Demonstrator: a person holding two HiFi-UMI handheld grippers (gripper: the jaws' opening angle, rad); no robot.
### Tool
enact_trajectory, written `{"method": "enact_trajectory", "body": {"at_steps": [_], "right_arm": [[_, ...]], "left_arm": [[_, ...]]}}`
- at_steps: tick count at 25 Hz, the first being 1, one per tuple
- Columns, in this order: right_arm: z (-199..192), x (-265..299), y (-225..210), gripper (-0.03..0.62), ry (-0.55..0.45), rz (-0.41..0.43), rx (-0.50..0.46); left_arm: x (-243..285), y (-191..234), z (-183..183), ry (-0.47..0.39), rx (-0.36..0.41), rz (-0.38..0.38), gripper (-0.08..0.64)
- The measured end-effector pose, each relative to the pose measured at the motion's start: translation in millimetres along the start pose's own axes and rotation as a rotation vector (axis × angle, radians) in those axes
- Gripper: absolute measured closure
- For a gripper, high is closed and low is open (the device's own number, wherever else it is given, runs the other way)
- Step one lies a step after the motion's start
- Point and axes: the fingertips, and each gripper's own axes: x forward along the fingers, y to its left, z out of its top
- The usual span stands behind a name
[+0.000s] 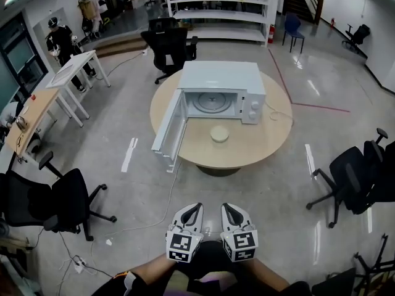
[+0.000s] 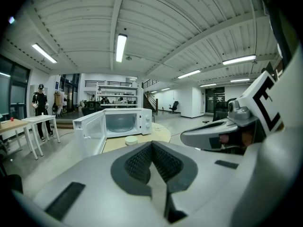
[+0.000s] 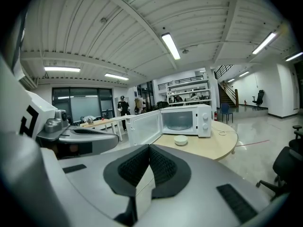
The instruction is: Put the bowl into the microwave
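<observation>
Both tongs are pressed together and empty: the left gripper and right gripper hang side by side, well apart from the microwave. The task looks unbegun. Next comes the approach, then spreading one pair around the bowl, which sits just before the microwave's open mouth, far ahead of both tongs.

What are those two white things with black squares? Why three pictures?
They are grabbing tools that a person holds, one in each hand: the left gripper and the right gripper. Both are shut and empty. One picture comes from a camera on the person's head, looking down. The other two come from cameras riding on the tools. Ahead, a round table carries a microwave with its door open, and a small bowl sits before it.
</observation>
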Motion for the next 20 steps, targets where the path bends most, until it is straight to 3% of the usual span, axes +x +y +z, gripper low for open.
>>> {"method": "enact_trajectory", "body": {"at_steps": [13,20], "right_arm": [[-8.8,-5.2,-36.5,0.577,-0.005,0.030,0.036],[-12.0,9.1,-54.8,0.576,0.015,-0.008,0.047]], "left_arm": [[22.0,-27.1,-3.6,0.036,-0.003,0.025,0.514],[49.8,-19.3,-5.7,0.049,-0.011,-0.004,0.514]]}}
